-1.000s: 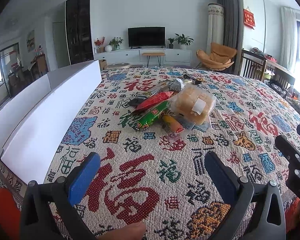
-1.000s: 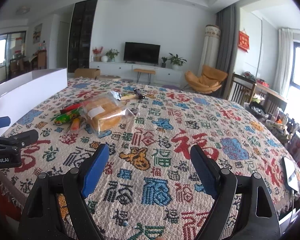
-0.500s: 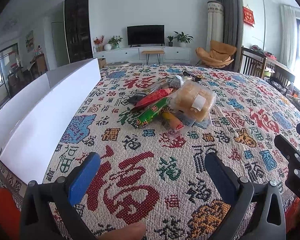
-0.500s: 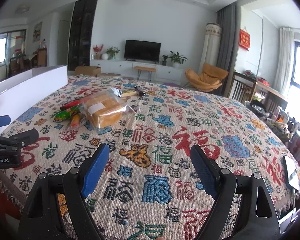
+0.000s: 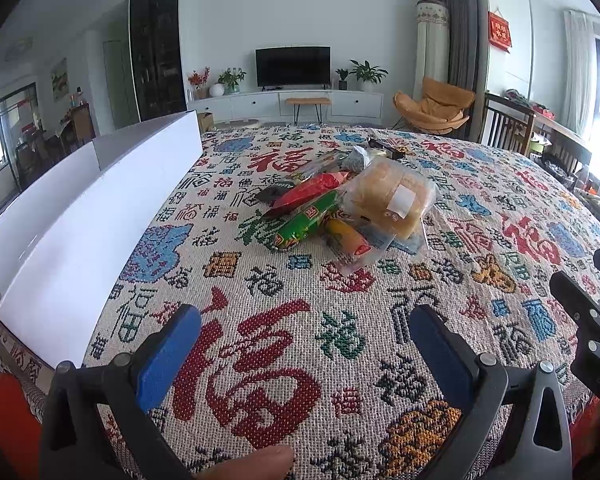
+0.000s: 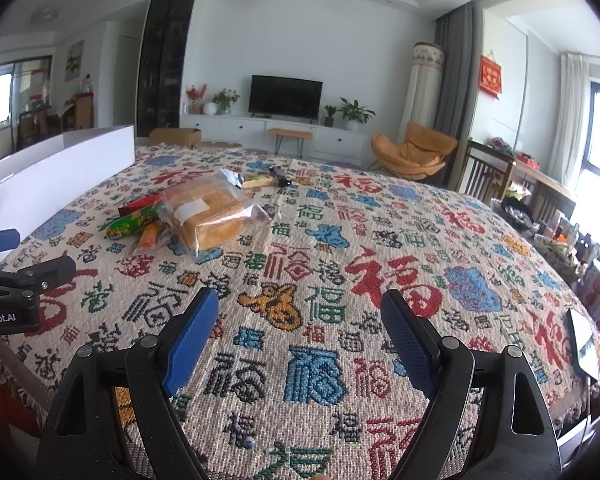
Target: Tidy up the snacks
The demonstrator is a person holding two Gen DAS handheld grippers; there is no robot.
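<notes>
A pile of snacks lies mid-table on the patterned cloth (image 5: 268,344): a clear bag of bread (image 5: 392,196) (image 6: 206,210), a green packet (image 5: 306,220) (image 6: 130,222), a red packet (image 5: 310,190), an orange stick (image 5: 348,236) (image 6: 148,236) and a dark bar (image 6: 280,178) further back. My left gripper (image 5: 304,336) hovers open over the near cloth, well short of the pile, nothing between its blue pads. My right gripper (image 6: 300,320) is open too, to the right of the pile and empty. Each gripper shows at the edge of the other's view.
A long white box (image 5: 88,216) (image 6: 56,176) runs along the table's left edge. A phone (image 6: 584,344) lies near the right edge. Beyond the table stand chairs (image 5: 508,128), an orange armchair (image 5: 436,108) and a TV unit (image 5: 292,104).
</notes>
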